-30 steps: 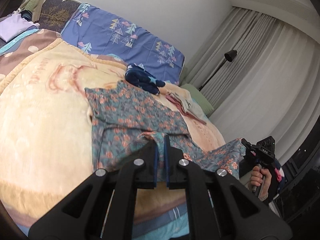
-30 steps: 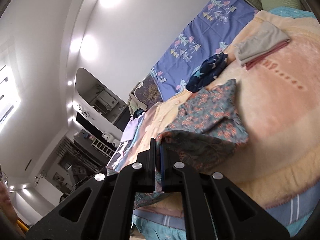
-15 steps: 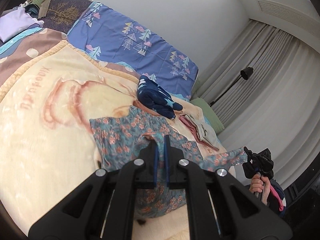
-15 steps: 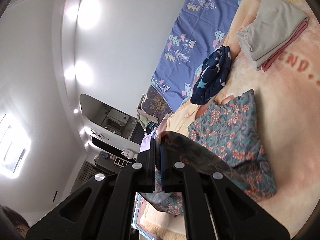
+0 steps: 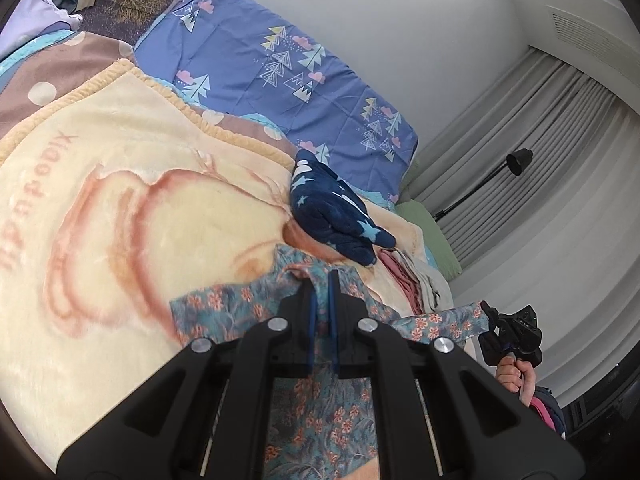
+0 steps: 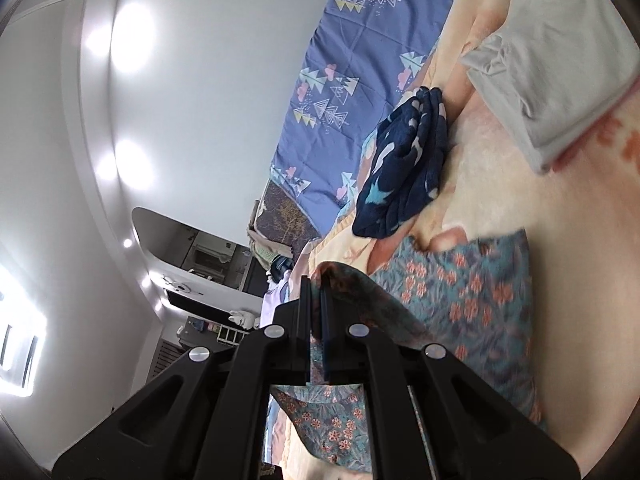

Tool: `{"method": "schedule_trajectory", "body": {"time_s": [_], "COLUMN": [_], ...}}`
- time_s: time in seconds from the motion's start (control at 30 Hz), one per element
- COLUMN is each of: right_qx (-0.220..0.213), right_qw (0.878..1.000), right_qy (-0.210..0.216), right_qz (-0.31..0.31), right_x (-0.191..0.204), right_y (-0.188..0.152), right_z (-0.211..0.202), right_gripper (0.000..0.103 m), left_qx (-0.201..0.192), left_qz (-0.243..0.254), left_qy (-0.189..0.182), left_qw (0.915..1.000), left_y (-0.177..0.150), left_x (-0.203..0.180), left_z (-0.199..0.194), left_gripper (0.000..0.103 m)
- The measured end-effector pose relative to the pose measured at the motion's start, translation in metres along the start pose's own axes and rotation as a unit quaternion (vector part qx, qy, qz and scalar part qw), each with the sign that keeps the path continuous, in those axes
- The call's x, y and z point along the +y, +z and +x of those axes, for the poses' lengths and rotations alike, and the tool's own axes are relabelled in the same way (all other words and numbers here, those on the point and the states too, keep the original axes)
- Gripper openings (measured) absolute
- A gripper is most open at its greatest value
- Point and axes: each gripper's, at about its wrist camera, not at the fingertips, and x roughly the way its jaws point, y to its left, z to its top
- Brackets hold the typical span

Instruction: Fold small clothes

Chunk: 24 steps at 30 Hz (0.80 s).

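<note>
A teal floral garment [image 5: 224, 312] lies on the cream blanket [image 5: 120, 200]. My left gripper [image 5: 322, 280] is shut on one corner of its near edge. My right gripper [image 6: 316, 284] is shut on the other corner. It shows in the left wrist view [image 5: 490, 312] at the right, with the lifted edge stretched between the two. In the right wrist view the garment [image 6: 472, 296] is doubled over itself, its far part flat on the blanket [image 6: 580, 280].
A folded navy star-print garment [image 5: 332, 208] lies just beyond the floral one. A folded grey and pink stack [image 6: 552, 80] lies to the right. A purple tree-print pillow [image 5: 280, 64] lines the wall. Curtains [image 5: 560, 184] and a floor lamp [image 5: 516, 160] stand right.
Both grippers have carried the near edge of the floral garment forward over its far part, toward the navy garment. The fold has closed up.
</note>
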Motion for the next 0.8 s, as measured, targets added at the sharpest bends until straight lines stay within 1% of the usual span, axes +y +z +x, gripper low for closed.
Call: {"method": "schedule_trajectory", "body": {"time_s": [0.1,0.23,0.3,0.33,0.4,0.43,0.47,0.5,0.53,0.57,0.6,0.63,0.67,0.73,0.8], "right_qx": [-0.001,0.005,0.006,0.005,-0.002,-0.009,-0.016,-0.025,-0.033,-0.046,-0.056,-0.071,-0.080,-0.084,-0.082], "right_qw": [1.000,0.999,0.998,0.996,0.993,0.992,0.989,0.988,0.988,0.988,0.988,0.989,0.990,0.992,0.992], "right_qy": [-0.019,-0.045,-0.063,-0.078,-0.100,-0.107,-0.119,-0.119,-0.115,-0.107,-0.103,-0.097,-0.087,-0.074,-0.080], "right_qz": [0.008,0.020,0.031,0.042,0.056,0.066,0.082,0.096,0.103,0.103,0.097,0.088,0.080,0.067,0.048], "right_x": [-0.010,-0.026,-0.039,-0.047,-0.058,-0.065,-0.075,-0.082,-0.086,-0.088,-0.088,-0.086,-0.084,-0.079,-0.070], "right_y": [0.017,0.033,0.039,0.042,0.043,0.045,0.046,0.047,0.049,0.052,0.055,0.057,0.061,0.064,0.065], "right_z": [0.021,0.048,0.061,0.067,0.073,0.075,0.077,0.078,0.078,0.077,0.076,0.073,0.072,0.070,0.066], "right_gripper": [0.004,0.004,0.005,0.006,0.007,0.008,0.018,0.025,0.037,0.040,0.040,0.040,0.040,0.040,0.040], "left_qx": [0.010,0.026,0.033,0.037,0.051,0.058,0.063,0.065,0.063,0.060,0.050,0.032,0.006,-0.028,-0.039], "left_qz": [-0.007,-0.021,-0.030,-0.036,-0.047,-0.051,-0.054,-0.061,-0.070,-0.080,-0.094,-0.105,-0.109,-0.113,-0.122], "left_qy": [0.005,0.018,0.027,0.032,0.037,0.042,0.050,0.058,0.058,0.052,0.038,0.033,0.044,0.047,0.054], "left_qw": [0.9999,0.9993,0.9986,0.9982,0.9969,0.9961,0.9953,0.9943,0.9939,0.9936,0.9936,0.9934,0.9930,0.9921,0.9903], "left_y": [0.016,0.027,0.029,0.030,0.028,0.026,0.025,0.024,0.023,0.024,0.025,0.026,0.029,0.034,0.040], "left_x": [0.011,0.029,0.041,0.047,0.059,0.064,0.069,0.074,0.080,0.085,0.090,0.096,0.100,0.105,0.109], "left_z": [0.024,0.055,0.072,0.079,0.095,0.102,0.107,0.112,0.114,0.115,0.113,0.109,0.102,0.090,0.081], "left_gripper": [0.005,0.005,0.005,0.005,0.005,0.005,0.005,0.007,0.010,0.015,0.026,0.038,0.042,0.046,0.048]}}
